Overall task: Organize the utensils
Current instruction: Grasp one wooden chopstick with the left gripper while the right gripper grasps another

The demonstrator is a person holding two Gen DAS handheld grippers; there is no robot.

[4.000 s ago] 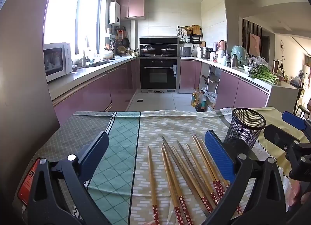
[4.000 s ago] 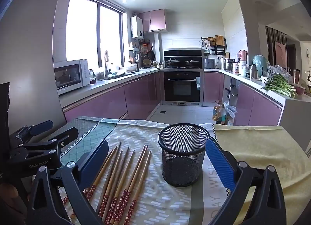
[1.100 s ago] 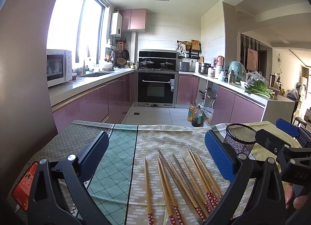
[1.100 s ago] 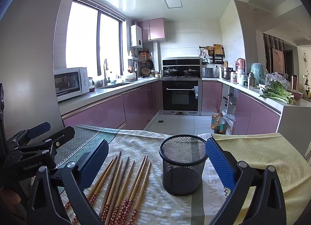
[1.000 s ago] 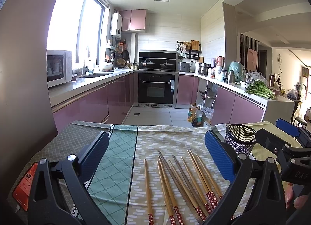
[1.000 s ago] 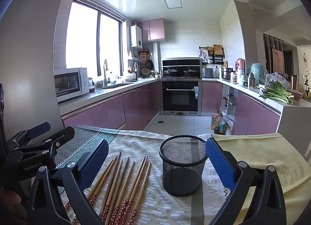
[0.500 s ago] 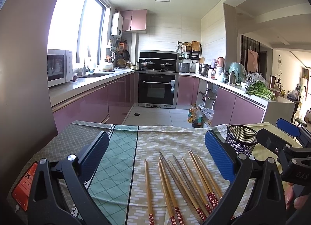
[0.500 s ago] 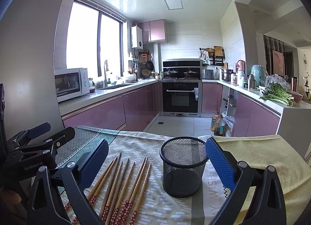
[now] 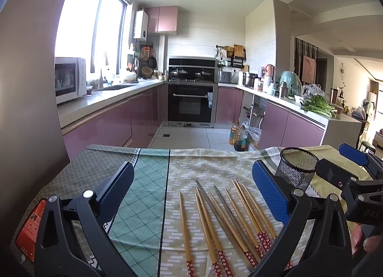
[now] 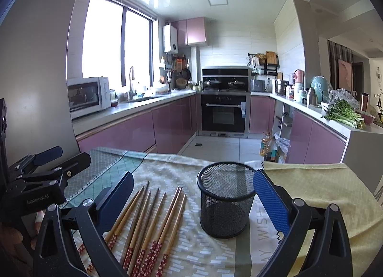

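Note:
Several wooden chopsticks point(image 9: 222, 217) with red patterned ends lie side by side on the tablecloth, also in the right wrist view point(image 10: 153, 224). A black mesh holder point(image 10: 226, 196) stands upright and empty to their right, also in the left wrist view point(image 9: 296, 168). My left gripper point(image 9: 194, 193) is open and empty, held above the chopsticks. My right gripper point(image 10: 194, 195) is open and empty, with the holder between its fingers' span and the chopsticks by its left finger. Each gripper shows in the other's view, the left point(image 10: 45, 169) and the right point(image 9: 344, 164).
The table carries a patterned cloth point(image 9: 148, 181) with a yellow cloth point(image 10: 323, 186) at the right. A red phone point(image 9: 31, 224) lies at the table's left edge. Beyond the far edge is a kitchen with pink cabinets and an oven point(image 9: 191, 95).
Both grippers have tilted up slightly since four seconds ago, so the table sits lower in view. Over the last second almost nothing has moved.

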